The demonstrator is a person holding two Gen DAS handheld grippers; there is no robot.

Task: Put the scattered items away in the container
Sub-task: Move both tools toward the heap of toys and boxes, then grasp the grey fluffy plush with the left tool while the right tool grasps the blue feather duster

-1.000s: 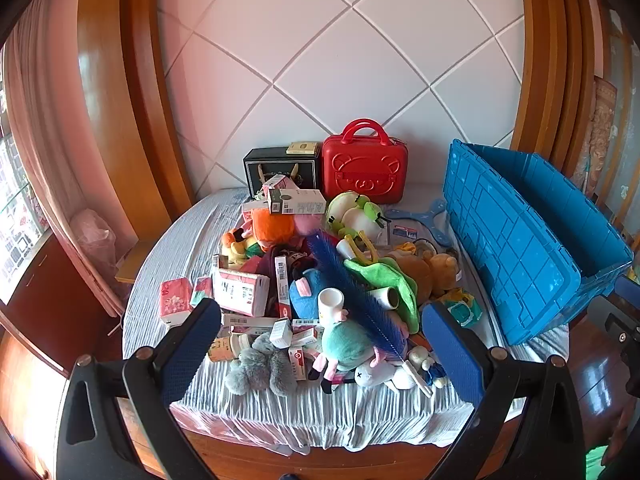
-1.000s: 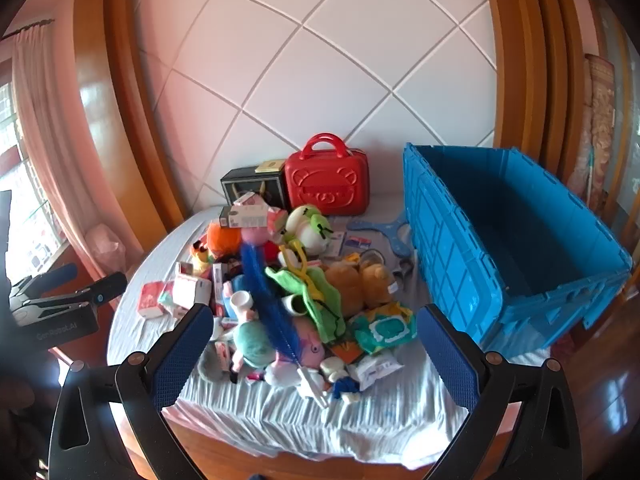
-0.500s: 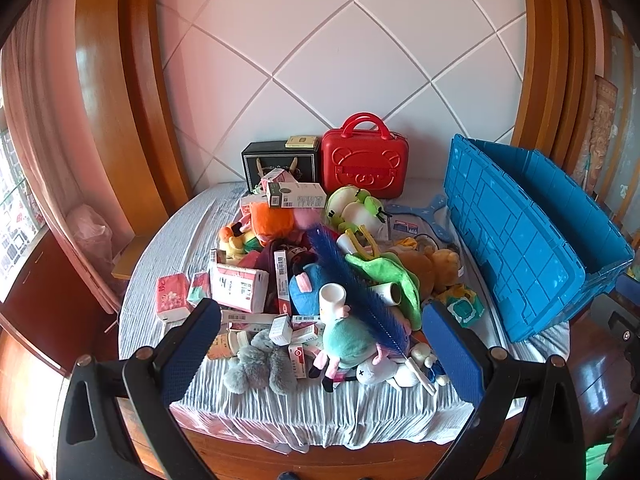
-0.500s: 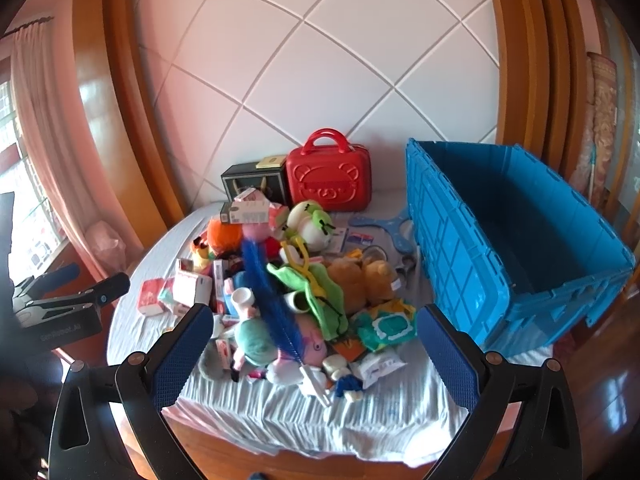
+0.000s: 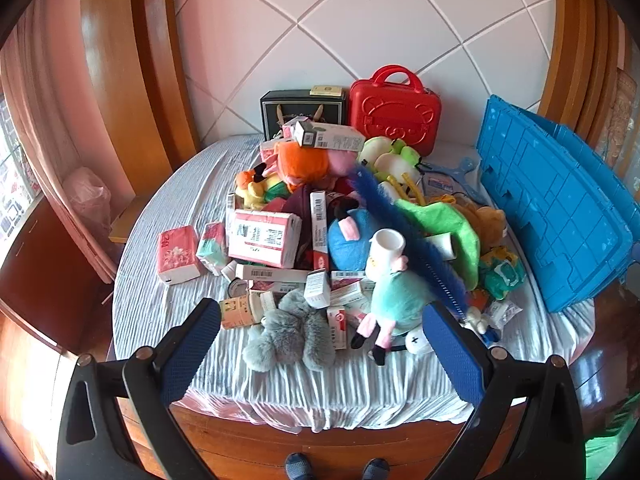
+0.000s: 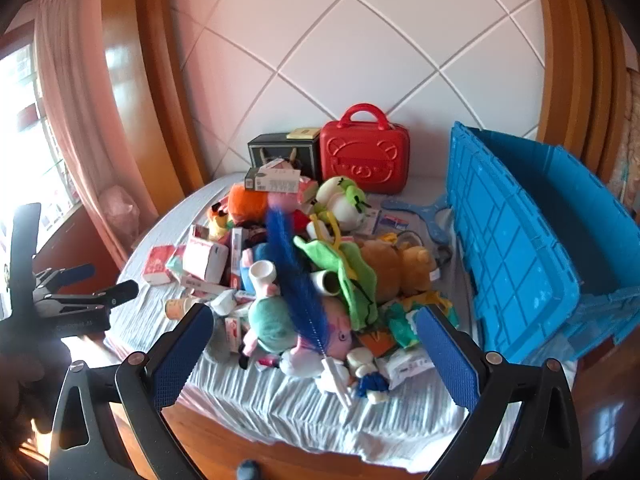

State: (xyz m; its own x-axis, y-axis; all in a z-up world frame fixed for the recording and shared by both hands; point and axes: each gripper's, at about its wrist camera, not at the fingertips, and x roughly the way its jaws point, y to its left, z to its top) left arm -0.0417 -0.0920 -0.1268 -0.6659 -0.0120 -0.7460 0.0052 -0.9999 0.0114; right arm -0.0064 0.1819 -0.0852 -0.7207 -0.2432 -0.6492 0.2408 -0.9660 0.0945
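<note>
A heap of plush toys, small boxes and tissue packs covers the round table (image 5: 168,312). A long blue bottle brush (image 5: 404,228) (image 6: 294,276) lies across the heap. The open blue crate (image 5: 552,216) (image 6: 516,240) stands at the table's right side. My left gripper (image 5: 320,344) hangs open in front of the near table edge, above a grey plush (image 5: 290,332), holding nothing. My right gripper (image 6: 312,344) is open too, short of the heap, above a teal plush (image 6: 270,324). The left gripper (image 6: 76,300) also shows at the left of the right wrist view.
A red bear case (image 5: 394,110) (image 6: 364,160) and a black box (image 5: 302,110) stand at the back against the padded wall. A blue hanger (image 6: 420,212) lies beside the crate. Pink tissue packs (image 5: 176,250) lie at the heap's left. Shoe tips (image 5: 336,470) show below the table edge.
Both grippers have come a little closer to the table, so the heap looks larger. Nothing on the table has moved.
</note>
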